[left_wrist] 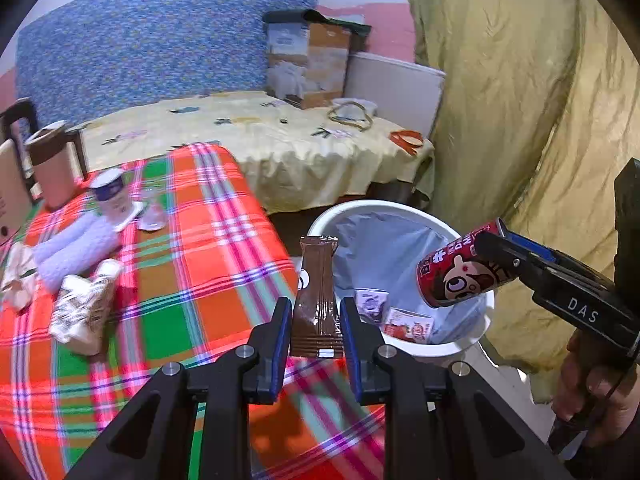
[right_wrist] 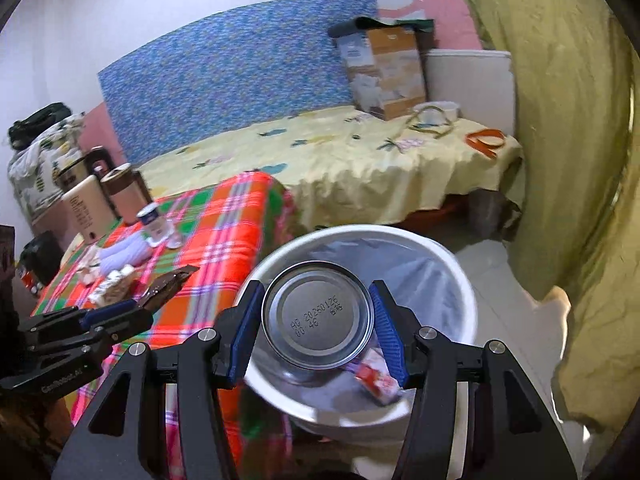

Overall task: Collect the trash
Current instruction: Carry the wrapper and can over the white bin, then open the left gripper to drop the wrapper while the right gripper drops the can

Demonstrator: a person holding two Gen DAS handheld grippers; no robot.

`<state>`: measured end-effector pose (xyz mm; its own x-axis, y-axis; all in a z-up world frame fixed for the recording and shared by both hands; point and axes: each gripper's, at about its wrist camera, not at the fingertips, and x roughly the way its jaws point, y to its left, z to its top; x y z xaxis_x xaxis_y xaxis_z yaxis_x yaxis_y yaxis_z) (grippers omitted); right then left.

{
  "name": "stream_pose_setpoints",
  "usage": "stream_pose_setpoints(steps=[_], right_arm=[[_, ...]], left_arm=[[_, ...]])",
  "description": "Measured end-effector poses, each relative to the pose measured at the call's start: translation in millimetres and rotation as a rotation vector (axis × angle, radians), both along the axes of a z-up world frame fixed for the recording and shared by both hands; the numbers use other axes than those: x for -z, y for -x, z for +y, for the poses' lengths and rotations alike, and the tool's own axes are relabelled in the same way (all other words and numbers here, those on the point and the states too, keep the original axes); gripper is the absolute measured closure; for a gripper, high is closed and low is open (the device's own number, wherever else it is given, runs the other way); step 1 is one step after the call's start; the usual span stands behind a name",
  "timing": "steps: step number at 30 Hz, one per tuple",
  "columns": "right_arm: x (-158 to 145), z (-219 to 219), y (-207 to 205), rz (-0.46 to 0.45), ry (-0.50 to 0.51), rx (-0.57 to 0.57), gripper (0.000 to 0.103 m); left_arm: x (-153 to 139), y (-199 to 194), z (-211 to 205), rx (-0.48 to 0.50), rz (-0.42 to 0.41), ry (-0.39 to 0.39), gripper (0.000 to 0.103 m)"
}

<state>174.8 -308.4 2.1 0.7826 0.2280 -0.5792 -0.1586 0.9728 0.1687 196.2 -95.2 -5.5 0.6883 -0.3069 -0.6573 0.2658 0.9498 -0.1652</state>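
My left gripper (left_wrist: 316,320) is shut on a brown snack wrapper (left_wrist: 317,292) and holds it upright at the table's right edge, beside the white trash bin (left_wrist: 400,210). My right gripper (right_wrist: 318,328) is shut on a red drink can (right_wrist: 318,322), held tilted over the bin's opening; its metal base faces the camera. The can also shows in the left wrist view (left_wrist: 460,270). The bin (right_wrist: 460,280) has a pale liner with a few small packets (left_wrist: 408,326) inside. Crumpled wrappers (left_wrist: 84,308) and paper (left_wrist: 18,276) lie on the plaid table (left_wrist: 200,280).
On the table stand a brown jug (left_wrist: 54,168), a yogurt cup on a saucer (left_wrist: 112,196), a small glass (left_wrist: 154,210) and a rolled white towel (left_wrist: 74,244). A bed with a yellow sheet (left_wrist: 280,148) lies behind. A yellow-green curtain (left_wrist: 520,120) hangs at right.
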Motion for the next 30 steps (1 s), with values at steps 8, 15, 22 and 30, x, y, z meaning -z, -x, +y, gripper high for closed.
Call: stream_pose_setpoints(steps=[8, 15, 22, 30], right_arm=[[18.3, -18.7, -4.0, 0.063, 0.006, 0.041, 0.048], [28.0, -31.2, -8.0, 0.108, 0.015, 0.069, 0.048], [36.5, -34.5, -12.3, 0.142, 0.023, 0.075, 0.048], [40.9, -34.9, -15.7, 0.176, 0.034, 0.073, 0.047]], left_arm=[[16.0, -18.2, -36.1, 0.076, 0.034, -0.021, 0.078], [29.7, -30.3, -51.0, 0.102, 0.071, -0.036, 0.078], [36.2, -37.9, -55.1, 0.110, 0.086, -0.049, 0.078], [36.0, -40.3, -50.2, 0.096, 0.079, -0.040, 0.077]])
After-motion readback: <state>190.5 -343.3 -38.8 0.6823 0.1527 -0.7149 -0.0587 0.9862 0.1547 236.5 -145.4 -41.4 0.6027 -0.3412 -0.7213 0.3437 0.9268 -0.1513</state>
